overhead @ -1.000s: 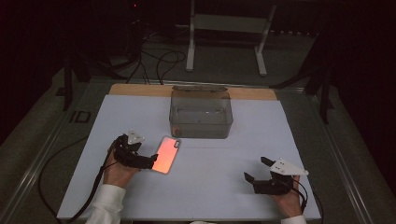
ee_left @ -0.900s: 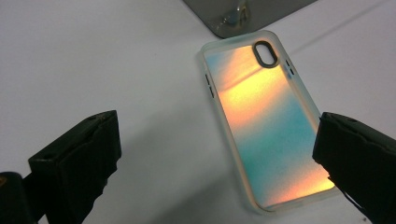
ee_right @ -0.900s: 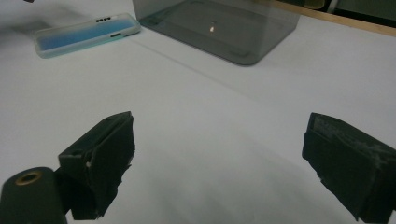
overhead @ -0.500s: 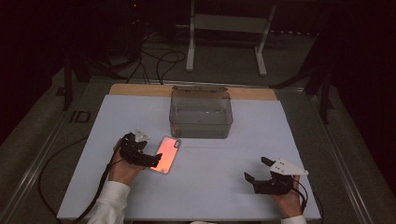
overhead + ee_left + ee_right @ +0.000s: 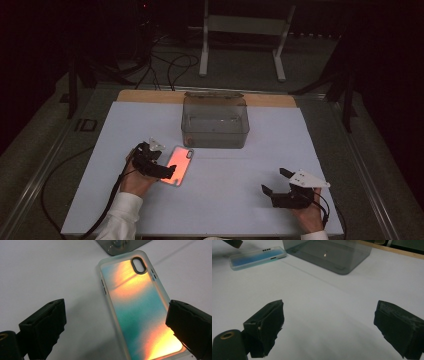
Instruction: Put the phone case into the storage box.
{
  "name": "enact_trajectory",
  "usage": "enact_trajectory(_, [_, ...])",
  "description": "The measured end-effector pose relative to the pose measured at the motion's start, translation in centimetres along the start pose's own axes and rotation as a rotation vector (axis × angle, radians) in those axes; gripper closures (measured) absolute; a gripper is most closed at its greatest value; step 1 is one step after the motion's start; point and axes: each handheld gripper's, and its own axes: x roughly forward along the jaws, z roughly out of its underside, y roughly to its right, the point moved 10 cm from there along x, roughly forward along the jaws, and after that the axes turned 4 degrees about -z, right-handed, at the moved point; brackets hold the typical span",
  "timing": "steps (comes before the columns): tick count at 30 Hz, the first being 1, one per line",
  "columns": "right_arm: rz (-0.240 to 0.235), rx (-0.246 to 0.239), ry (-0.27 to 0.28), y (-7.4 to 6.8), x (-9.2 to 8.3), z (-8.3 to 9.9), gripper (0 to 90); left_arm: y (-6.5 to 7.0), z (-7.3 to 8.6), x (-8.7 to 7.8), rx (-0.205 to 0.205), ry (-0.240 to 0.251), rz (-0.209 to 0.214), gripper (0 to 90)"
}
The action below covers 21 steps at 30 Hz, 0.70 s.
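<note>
A phone case [image 5: 178,164] with an iridescent orange-green back lies flat on the white table [image 5: 240,210], left of centre. In the left gripper view the case [image 5: 140,307] has a frosted rim and a camera cut-out at its far end. My left gripper [image 5: 162,165] is open at the case's near end, one jaw over the case's corner, the other over bare table. In the right gripper view the case [image 5: 258,257] lies far off at upper left. My right gripper [image 5: 272,181] stands open over bare table at the front right, nothing between its jaws.
A clear grey plastic box [image 5: 215,121] stands at the back centre of the table, just beyond the case. A wooden strip [image 5: 150,96] runs along the far edge. Cables [image 5: 165,65] and a white stand [image 5: 242,25] sit on the dark floor behind.
My left gripper has edged forward and right, so its jaws now straddle the near end of the phone case. The right gripper has stayed put.
</note>
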Motion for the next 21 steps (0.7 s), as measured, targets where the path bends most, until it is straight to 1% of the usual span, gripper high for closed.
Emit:
enact_trajectory(7, [0.001, 0.001, -0.003, 0.0, 0.0, 0.0, 9.3, 0.3, 0.2, 0.4, -0.002, -0.035, 0.009, 8.2])
enact_trajectory(10, [0.001, 0.0, -0.002, 0.0, 0.0, 0.0, 9.3, 0.3, 0.3, 0.7, 0.001, -0.055, -0.01, 13.1])
enact_trajectory(12, [0.0, 0.001, -0.003, 0.0, 0.0, 0.0, 9.3, 0.2, 0.4, 0.9, -0.001, -0.078, -0.039, 16.8])
enact_trajectory(14, [0.003, 0.002, -0.003, 0.0, 0.0, 0.0, 9.3, 0.2, 0.4, 1.0, -0.015, -0.088, -0.041, 20.6])
enact_trajectory(16, [0.003, 0.003, -0.001, 0.0, 0.0, 0.0, 9.2, -0.1, 0.5, 1.1, -0.032, -0.107, -0.064, 26.4])
enact_trajectory(17, [0.004, 0.003, -0.001, 0.1, 0.0, 0.0, 9.3, -0.2, 0.5, 1.2, -0.04, -0.113, -0.068, 30.0])
enact_trajectory(19, [0.004, 0.005, -0.001, 0.1, 0.0, 0.0, 9.3, -0.2, 0.5, 1.2, -0.059, -0.119, -0.056, 38.9])
enact_trajectory(21, [0.005, 0.005, -0.003, 0.1, 0.0, 0.0, 9.2, -0.3, 0.4, 1.3, -0.083, -0.121, -0.035, 48.8])
